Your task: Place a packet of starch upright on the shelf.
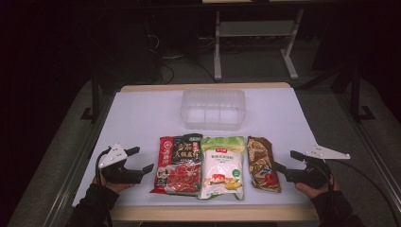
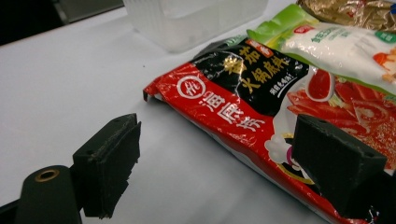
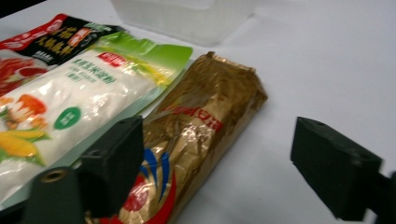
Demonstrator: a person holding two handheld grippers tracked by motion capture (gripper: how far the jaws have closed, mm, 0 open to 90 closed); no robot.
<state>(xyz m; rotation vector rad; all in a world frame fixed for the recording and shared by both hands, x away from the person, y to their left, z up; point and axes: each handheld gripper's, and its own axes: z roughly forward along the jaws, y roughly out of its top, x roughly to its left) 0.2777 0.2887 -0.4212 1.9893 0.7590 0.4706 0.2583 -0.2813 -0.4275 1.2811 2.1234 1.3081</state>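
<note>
Three food packets lie side by side on the white table: a red and black packet, a white and green packet, and a gold-brown packet. Behind them stands a clear plastic tub. My left gripper rests open just left of the red packet, with one jaw over the packet's edge and nothing gripped. To the right of the gold packet my right gripper stands open; its left jaw hangs over that packet.
Table edges run close at the left, right and front. Bare white surface lies on both sides of the tub and behind each gripper. Beyond the table's far edge stand desk legs and cables on a dark floor.
</note>
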